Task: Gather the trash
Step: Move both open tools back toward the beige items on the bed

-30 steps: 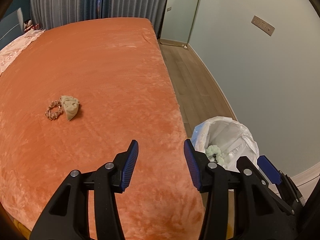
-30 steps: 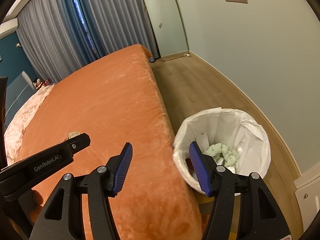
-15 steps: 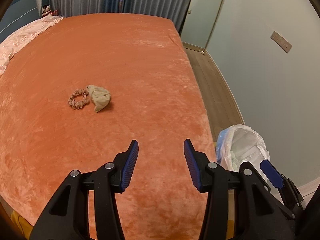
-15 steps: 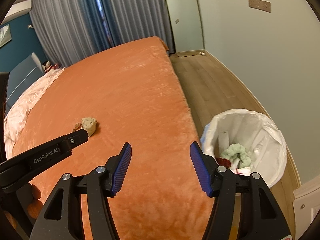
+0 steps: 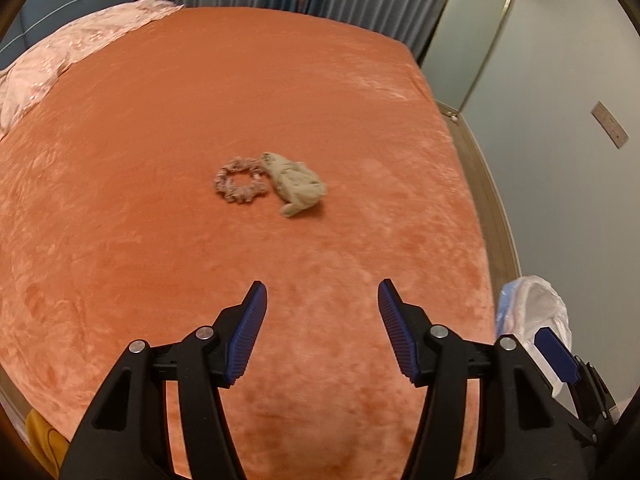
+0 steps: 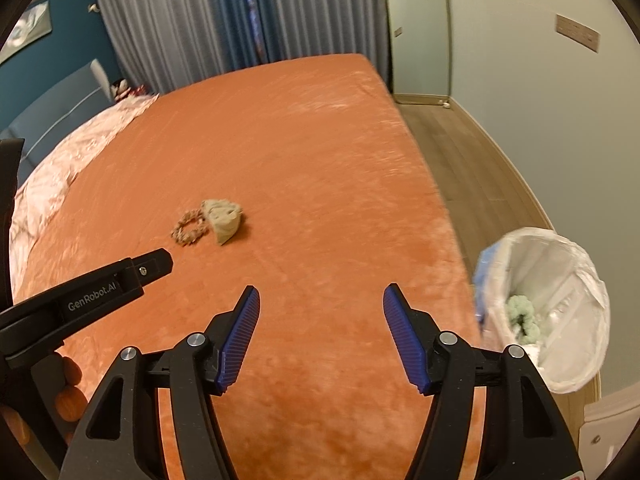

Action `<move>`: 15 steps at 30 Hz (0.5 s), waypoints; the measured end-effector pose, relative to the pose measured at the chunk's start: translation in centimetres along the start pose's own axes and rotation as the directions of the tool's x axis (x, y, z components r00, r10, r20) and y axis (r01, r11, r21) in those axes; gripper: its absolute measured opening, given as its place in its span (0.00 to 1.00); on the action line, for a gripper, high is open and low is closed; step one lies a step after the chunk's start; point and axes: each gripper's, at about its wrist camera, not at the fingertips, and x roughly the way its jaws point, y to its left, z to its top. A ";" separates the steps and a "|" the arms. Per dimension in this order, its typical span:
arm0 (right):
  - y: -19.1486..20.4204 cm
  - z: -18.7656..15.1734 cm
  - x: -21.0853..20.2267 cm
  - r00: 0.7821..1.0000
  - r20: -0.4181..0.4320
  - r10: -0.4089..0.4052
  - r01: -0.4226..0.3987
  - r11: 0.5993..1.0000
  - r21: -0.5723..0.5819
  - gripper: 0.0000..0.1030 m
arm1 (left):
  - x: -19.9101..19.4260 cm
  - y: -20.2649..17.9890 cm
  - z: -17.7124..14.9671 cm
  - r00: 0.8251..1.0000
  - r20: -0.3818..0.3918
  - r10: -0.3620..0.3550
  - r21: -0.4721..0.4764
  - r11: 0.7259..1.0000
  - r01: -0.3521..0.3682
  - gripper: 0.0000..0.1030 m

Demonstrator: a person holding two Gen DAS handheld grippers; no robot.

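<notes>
A pink scrunchie (image 5: 239,185) (image 6: 190,231) and a crumpled beige cloth (image 5: 295,187) (image 6: 223,216) lie side by side in the middle of the orange bed cover (image 5: 160,128). My left gripper (image 5: 322,304) hovers over the cover short of them, its jaws opening with nothing between them. My right gripper (image 6: 321,305) is open and empty too, above the cover's near part. A white-lined trash bin (image 6: 552,312) (image 5: 532,312) stands on the floor at the bed's right side, with a pale green scrunchie (image 6: 522,310) inside.
Pink bedding (image 5: 68,52) lies at the bed's far left. A strip of wood floor (image 6: 472,160) runs between the bed and the pale wall. Grey curtains (image 6: 192,20) hang behind the bed. The other gripper's body (image 6: 80,300) crosses the right wrist view's left.
Both views have swung left from the bin toward the bed's middle. The scrunchie and cloth now sit nearer the centre. The left jaws stand wider apart.
</notes>
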 end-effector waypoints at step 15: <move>7.9 4.0 13.4 0.991 -0.120 0.059 -0.065 0.997 -0.047 0.63 | 8.6 11.9 6.8 0.993 -0.070 0.100 -0.143 0.984 -0.109 0.70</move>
